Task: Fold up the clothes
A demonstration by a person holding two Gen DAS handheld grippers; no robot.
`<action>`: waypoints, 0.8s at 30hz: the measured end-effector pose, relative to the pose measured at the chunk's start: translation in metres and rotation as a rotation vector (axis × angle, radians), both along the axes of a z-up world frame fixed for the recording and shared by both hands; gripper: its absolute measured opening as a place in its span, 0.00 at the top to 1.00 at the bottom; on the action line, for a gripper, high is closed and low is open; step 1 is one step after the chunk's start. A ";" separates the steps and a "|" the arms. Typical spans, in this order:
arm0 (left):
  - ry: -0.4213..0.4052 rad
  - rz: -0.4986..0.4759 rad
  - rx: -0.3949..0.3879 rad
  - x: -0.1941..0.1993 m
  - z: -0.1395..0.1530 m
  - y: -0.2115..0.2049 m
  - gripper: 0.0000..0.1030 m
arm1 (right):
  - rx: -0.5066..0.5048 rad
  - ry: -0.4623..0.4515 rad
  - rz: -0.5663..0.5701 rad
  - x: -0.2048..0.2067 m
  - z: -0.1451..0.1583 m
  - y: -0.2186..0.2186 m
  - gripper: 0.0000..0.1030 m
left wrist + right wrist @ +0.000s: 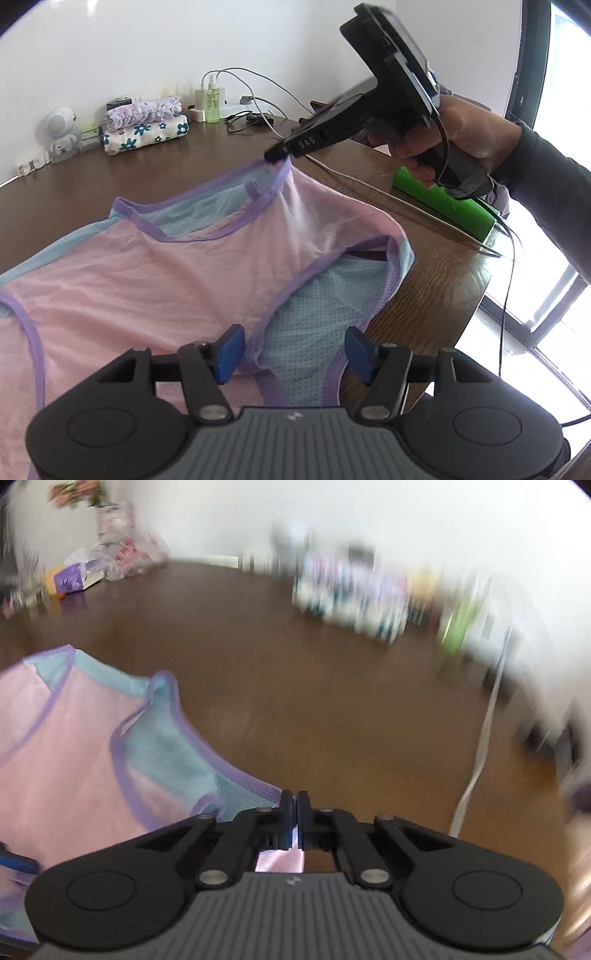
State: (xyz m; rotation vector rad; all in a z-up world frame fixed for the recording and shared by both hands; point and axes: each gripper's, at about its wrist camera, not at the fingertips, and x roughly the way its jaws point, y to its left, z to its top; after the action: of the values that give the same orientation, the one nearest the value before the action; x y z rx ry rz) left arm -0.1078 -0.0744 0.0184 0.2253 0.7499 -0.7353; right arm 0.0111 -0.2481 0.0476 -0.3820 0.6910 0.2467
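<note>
Two grippers are working over one garment, a pink mesh vest (pixel 155 280) w/ purple trim and blue lining, which is lying spread on the brown table (pixel 155 173), its near armhole folded back so the blue side is showing. The left gripper (pixel 293 350) is hovering low over that armhole, jaws standing apart, blue pads either side of the purple trim but not pressing on it, nothing held. The right gripper (pixel 275 157) is sitting at the far shoulder strap, jaws closed and pinching the strap's edge, fabric tenting up toward the tips; a hand (pixel 454 136) in a dark sleeve is gripping its handle. The right wrist view is badly blurred, but its jaws are meeting w/ only a thin sliver between, prob. fabric, since pink cloth is showing just behind them. At the back of the table, near the wall, a stack of folded floral clothes (pixel 146 127) is sitting beside a small white robot figure (pixel 61 131), well apart from the vest. A green bottle (pixel 213 101) and white cables are lying further right, and a green block (pixel 447 201) is resting near the table's right edge, below the hand.
</note>
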 end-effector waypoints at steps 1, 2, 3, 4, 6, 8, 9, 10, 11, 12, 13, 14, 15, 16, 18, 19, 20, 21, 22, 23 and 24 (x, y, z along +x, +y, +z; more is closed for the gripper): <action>0.006 -0.008 0.002 0.000 0.000 -0.001 0.38 | -0.100 -0.101 0.027 -0.013 0.001 0.010 0.99; 0.015 -0.016 0.000 0.001 0.001 -0.002 0.38 | -0.175 -0.177 0.050 -0.024 0.002 0.019 0.99; 0.072 -0.021 -0.045 0.006 0.004 0.001 0.39 | -0.200 -0.206 0.064 -0.032 0.000 0.024 0.99; 0.128 -0.025 -0.092 0.012 0.008 0.004 0.40 | -0.225 -0.234 0.079 -0.041 -0.003 0.029 0.99; 0.200 -0.021 -0.213 0.029 0.022 0.014 0.41 | -0.246 -0.258 0.097 -0.052 -0.006 0.036 0.99; 0.208 0.005 -0.281 0.046 0.039 0.019 0.46 | -0.235 -0.262 0.096 -0.057 -0.008 0.039 0.99; 0.161 0.020 -0.256 0.052 0.043 0.017 0.46 | -0.212 -0.252 0.092 -0.057 -0.007 0.040 0.99; 0.115 0.035 -0.231 0.058 0.048 0.015 0.45 | -0.169 -0.205 0.098 -0.053 -0.007 0.040 0.97; 0.069 0.050 -0.205 0.064 0.052 0.013 0.44 | -0.130 -0.127 0.120 -0.049 -0.008 0.040 0.91; 0.036 0.068 -0.169 0.067 0.050 0.012 0.44 | -0.090 -0.059 0.142 -0.047 -0.009 0.040 0.88; 0.009 0.088 -0.132 0.070 0.046 0.012 0.44 | -0.047 -0.019 0.155 -0.048 -0.008 0.036 0.80; 0.005 0.104 -0.101 0.074 0.041 0.015 0.44 | 0.001 -0.011 0.148 -0.052 -0.003 0.028 0.68; 0.002 0.120 -0.071 0.077 0.036 0.018 0.44 | 0.058 -0.020 0.132 -0.056 0.003 0.017 0.64; 0.024 0.142 -0.062 0.084 0.030 0.024 0.44 | 0.118 -0.027 0.109 -0.059 0.009 0.005 0.62; 0.072 0.208 -0.041 0.096 0.020 0.033 0.44 | 0.258 -0.014 0.019 -0.055 0.018 -0.028 0.61; 0.072 0.216 -0.035 0.099 0.017 0.036 0.44 | 0.325 0.000 -0.029 -0.048 0.018 -0.046 0.62; 0.071 0.223 -0.028 0.103 0.014 0.038 0.44 | 0.384 0.024 -0.083 -0.039 0.014 -0.064 0.63; 0.065 0.228 -0.025 0.104 0.012 0.040 0.44 | 0.418 0.046 -0.121 -0.030 0.010 -0.075 0.65; 0.060 0.232 -0.021 0.105 0.010 0.041 0.44 | 0.405 0.062 -0.126 -0.025 0.005 -0.074 0.71; 0.063 0.243 -0.018 0.105 0.008 0.042 0.44 | 0.391 0.079 -0.132 -0.019 -0.001 -0.074 0.75; 0.067 0.251 -0.015 0.106 0.006 0.042 0.44 | 0.377 0.095 -0.138 -0.014 -0.006 -0.074 0.75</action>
State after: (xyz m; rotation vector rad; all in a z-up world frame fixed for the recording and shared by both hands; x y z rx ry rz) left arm -0.0018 -0.0320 0.0240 0.0907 0.8192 -0.5115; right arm -0.0026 -0.3218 0.0413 0.0381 0.7433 0.2594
